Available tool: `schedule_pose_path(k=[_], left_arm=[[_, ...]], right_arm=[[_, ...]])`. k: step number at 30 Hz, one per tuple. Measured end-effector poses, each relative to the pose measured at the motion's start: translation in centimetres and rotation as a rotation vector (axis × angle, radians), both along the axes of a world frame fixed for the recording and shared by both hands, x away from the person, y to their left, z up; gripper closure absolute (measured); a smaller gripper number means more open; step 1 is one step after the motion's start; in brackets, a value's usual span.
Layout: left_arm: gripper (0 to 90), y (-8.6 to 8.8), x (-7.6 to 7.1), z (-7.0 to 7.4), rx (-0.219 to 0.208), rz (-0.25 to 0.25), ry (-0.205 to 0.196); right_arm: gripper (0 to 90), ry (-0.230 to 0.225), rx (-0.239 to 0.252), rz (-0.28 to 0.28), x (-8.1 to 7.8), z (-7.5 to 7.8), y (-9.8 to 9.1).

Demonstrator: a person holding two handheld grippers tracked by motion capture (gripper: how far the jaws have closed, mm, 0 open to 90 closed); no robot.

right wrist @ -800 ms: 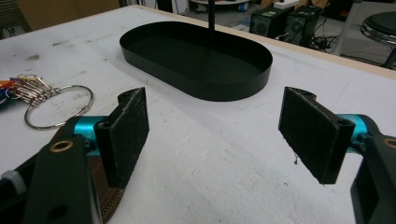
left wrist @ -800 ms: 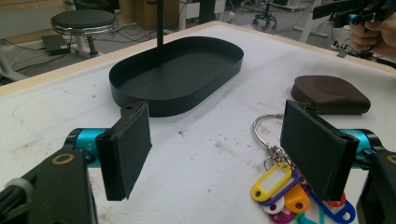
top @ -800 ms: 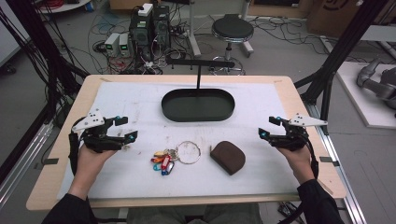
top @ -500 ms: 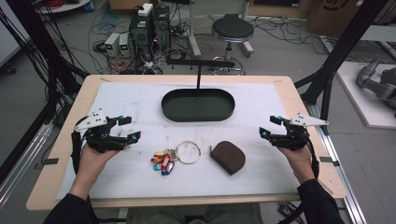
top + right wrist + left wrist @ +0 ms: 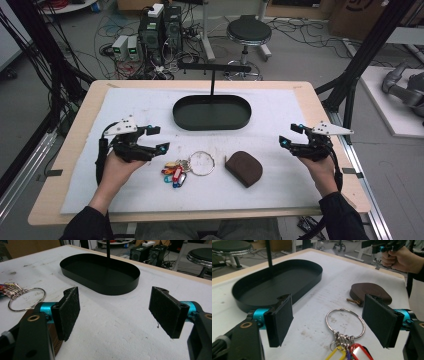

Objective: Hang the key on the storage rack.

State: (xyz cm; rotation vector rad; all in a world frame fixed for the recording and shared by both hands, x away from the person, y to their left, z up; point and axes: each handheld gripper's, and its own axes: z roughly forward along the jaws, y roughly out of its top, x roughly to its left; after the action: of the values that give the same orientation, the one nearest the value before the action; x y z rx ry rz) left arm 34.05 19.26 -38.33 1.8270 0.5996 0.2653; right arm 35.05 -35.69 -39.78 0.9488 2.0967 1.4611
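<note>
Black foam-padded fingers (image 5: 279,320) of the left gripper (image 5: 156,139) stand wide apart with nothing between them; the key bunch (image 5: 344,351) lies on the bench just ahead of their tips, its coloured tags cut off by the lower edge of the left gripper view, its steel ring (image 5: 345,323) lying flat. The brown leather pouch (image 5: 243,168) rests just beyond the ring, and in the right gripper view it is mostly hidden behind a finger. The right gripper (image 5: 291,136) is also spread wide and holds nothing, well apart from both things. Farther off sits a black oval tray (image 5: 212,125) with an upright post. A stained white mat (image 5: 150,105) covers the wooden bench (image 5: 320,107); beyond it are a stool (image 5: 248,31), computers and tangled floor cables.
</note>
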Motion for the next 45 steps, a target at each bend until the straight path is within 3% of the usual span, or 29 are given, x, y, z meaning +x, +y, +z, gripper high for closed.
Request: schedule_pose_path(k=[9,14,18,19,21,24,27,31,38,39,41,45], left_arm=[[27.3,-3.4,0.9,-1.0,0.053,-0.015,0.051],[27.0,-5.2,1.9,-2.1,0.090,0.001,0.133],[28.9,-6.4,2.6,-3.0,0.156,-0.011,0.166],[37.5,-6.7,2.7,-3.2,0.172,-0.021,0.173],[43.3,-7.3,3.0,-3.6,0.195,-0.037,0.193],[50.0,-8.4,3.6,-4.0,0.280,-0.022,0.223],[55.3,-9.2,4.2,-4.5,0.319,-0.007,0.262],[61.5,-9.5,4.4,-4.9,0.335,-0.013,0.284],[70.9,-9.9,4.4,-5.2,0.376,-0.014,0.290],[71.4,-10.0,4.3,-5.3,0.393,-0.014,0.284],[75.0,-10.4,3.8,-5.2,0.438,0.002,0.224],[83.2,-10.5,3.6,-5.3,0.443,0.018,0.222]], right_arm=[[25.5,0.004,0.000,-0.002,0.2,-0.1,0.0],[25.6,0.005,0.000,0.000,0.2,-0.1,0.0],[25.6,0.007,-0.004,0.001,0.2,-0.1,0.1],[25.6,0.008,-0.003,0.001,0.2,-0.1,0.1],[25.6,0.005,-0.006,0.003,0.2,-0.1,0.1],[25.6,0.008,-0.005,0.005,0.2,-0.1,0.1],[25.7,0.006,-0.007,0.006,0.2,-0.1,0.2],[25.7,0.009,-0.003,0.005,0.2,-0.1,0.1],[25.7,0.007,-0.009,0.010,0.3,-0.2,0.1],[25.7,0.007,-0.009,0.011,0.3,-0.2,0.1],[25.7,0.007,-0.010,0.008,0.3,-0.2,0.1],[25.8,0.005,-0.011,0.010,0.3,-0.2,0.1]])
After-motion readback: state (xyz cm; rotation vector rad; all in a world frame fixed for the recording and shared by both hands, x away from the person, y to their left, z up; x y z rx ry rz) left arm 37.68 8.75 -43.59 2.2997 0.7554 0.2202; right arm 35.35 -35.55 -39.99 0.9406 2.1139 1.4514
